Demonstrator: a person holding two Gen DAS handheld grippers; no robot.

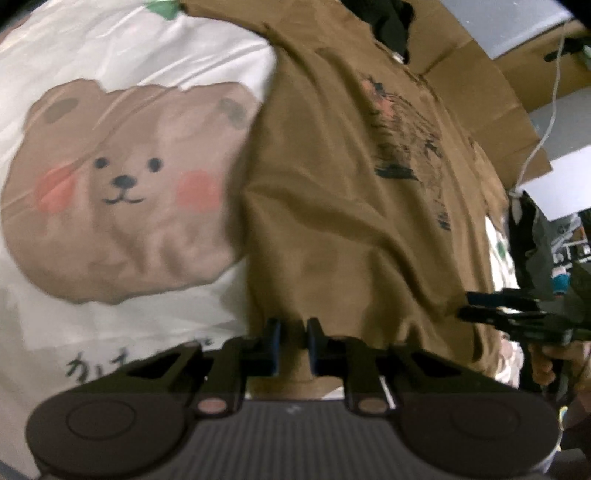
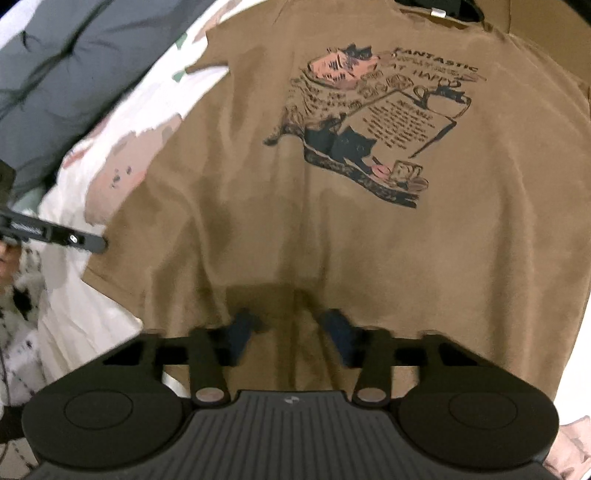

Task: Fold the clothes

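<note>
A brown T-shirt point(image 1: 332, 184) with a cat-and-book print point(image 2: 369, 125) lies spread flat, front up, on a white bear-print sheet point(image 1: 92, 48). My left gripper point(image 1: 294, 332) sits at the shirt's near hem, its blue pads close together with a pinch of brown cloth between them. In the right wrist view the left gripper point(image 2: 98, 243) shows at the shirt's left edge. My right gripper point(image 2: 288, 328) is low over the shirt's lower part, its fingers blurred and apart, with cloth lying between them. The right gripper point(image 1: 469, 306) also appears at the hem's right side in the left wrist view.
Brown cardboard point(image 1: 480, 81) lies beyond the shirt, and a black garment point(image 1: 391, 26) rests at the collar. A grey quilted cover point(image 2: 74, 55) borders the sheet on the far left. A white cable point(image 1: 550, 110) hangs at right. A person's hand point(image 1: 543, 365) holds the right gripper.
</note>
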